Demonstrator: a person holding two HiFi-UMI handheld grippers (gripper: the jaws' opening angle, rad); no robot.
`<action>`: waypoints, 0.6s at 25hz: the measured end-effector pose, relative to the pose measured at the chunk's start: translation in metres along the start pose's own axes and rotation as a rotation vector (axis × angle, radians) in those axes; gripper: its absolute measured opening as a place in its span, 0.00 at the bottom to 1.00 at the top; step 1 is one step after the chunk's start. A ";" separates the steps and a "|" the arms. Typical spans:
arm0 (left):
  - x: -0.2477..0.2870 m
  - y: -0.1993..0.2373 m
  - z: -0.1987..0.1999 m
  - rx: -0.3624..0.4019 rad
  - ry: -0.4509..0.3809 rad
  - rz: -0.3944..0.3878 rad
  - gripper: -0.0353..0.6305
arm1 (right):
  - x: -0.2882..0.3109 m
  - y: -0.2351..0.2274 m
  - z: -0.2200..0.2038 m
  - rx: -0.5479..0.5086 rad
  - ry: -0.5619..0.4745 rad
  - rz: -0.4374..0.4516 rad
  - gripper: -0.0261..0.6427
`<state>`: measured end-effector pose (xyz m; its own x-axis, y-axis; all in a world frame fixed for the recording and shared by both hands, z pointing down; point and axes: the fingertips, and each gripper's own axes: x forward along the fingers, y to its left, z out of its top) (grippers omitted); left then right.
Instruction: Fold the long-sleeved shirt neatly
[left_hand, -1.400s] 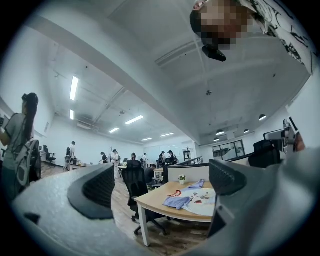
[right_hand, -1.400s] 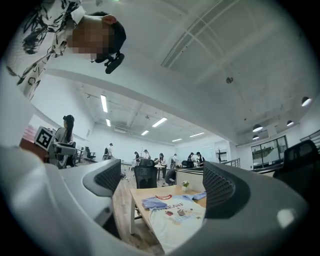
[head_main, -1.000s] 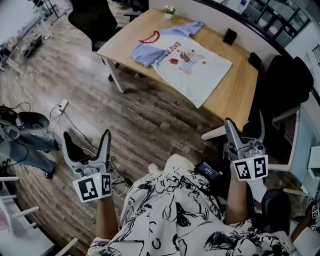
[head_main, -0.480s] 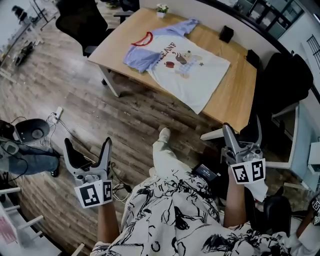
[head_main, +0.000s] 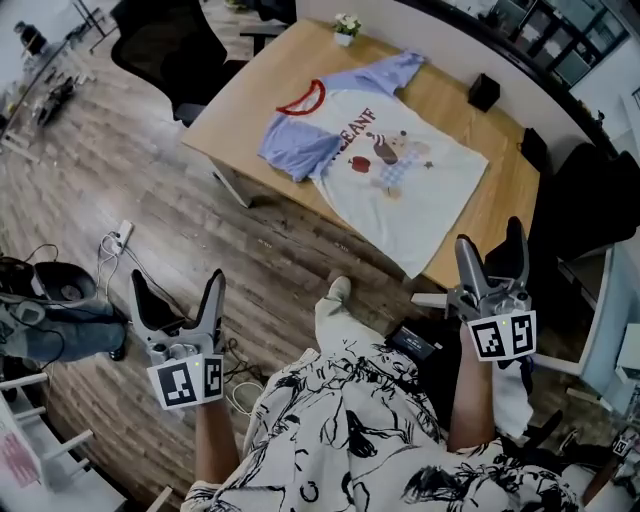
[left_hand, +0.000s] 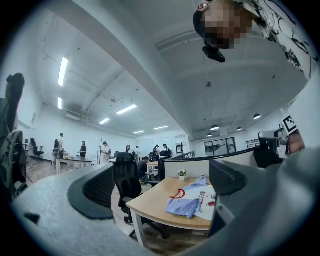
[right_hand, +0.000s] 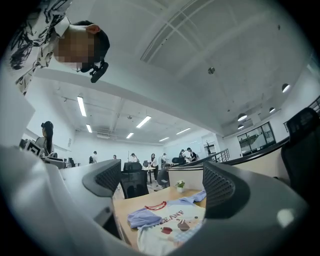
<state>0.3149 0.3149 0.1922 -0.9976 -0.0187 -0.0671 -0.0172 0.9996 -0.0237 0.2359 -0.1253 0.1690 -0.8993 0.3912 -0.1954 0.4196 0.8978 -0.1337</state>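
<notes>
A wood-plank floor (head_main: 150, 170) fills most of the head view, seen steeply from above. A long light-wood table (head_main: 250, 90) runs slantwise across the top of that view, with a black office chair (head_main: 165, 40) just beyond its left end. A person in a white top with black drawings (head_main: 350, 420) stands on the floor, well apart from the table's near edge. The long-sleeved shirt (head_main: 400, 170) lies spread flat on the table, unfolded: white body with a printed picture on the chest, pale blue sleeves and a red collar. The collar points toward the table's left end, one sleeve lies along the near edge, the other reaches toward the far edge, and a hem corner comes up to the near edge at the right. The left hand-held gripper (head_main: 178, 285) hangs over the floor, close to the person, jaws spread wide with nothing between them. The right hand-held gripper (head_main: 490, 245) is held just off the table's near right corner, jaws likewise spread and empty. Each gripper view shows the shirt far off between the parted jaws. A small black box (head_main: 484, 92) sits by the table's far edge. A little potted plant (head_main: 347, 25) stands at the far left corner.
</notes>
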 end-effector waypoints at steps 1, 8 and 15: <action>0.015 0.002 0.000 0.000 0.002 0.003 0.92 | 0.015 -0.006 -0.001 0.003 -0.002 0.002 0.79; 0.102 0.006 -0.006 0.015 0.028 0.014 0.92 | 0.102 -0.040 -0.011 0.003 0.014 0.023 0.79; 0.157 0.008 -0.033 0.013 0.096 0.026 0.92 | 0.152 -0.063 -0.036 -0.001 0.053 0.029 0.79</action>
<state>0.1561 0.3210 0.2148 -0.9996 0.0096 0.0276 0.0086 0.9993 -0.0358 0.0683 -0.1155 0.1825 -0.8921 0.4272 -0.1472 0.4454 0.8861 -0.1280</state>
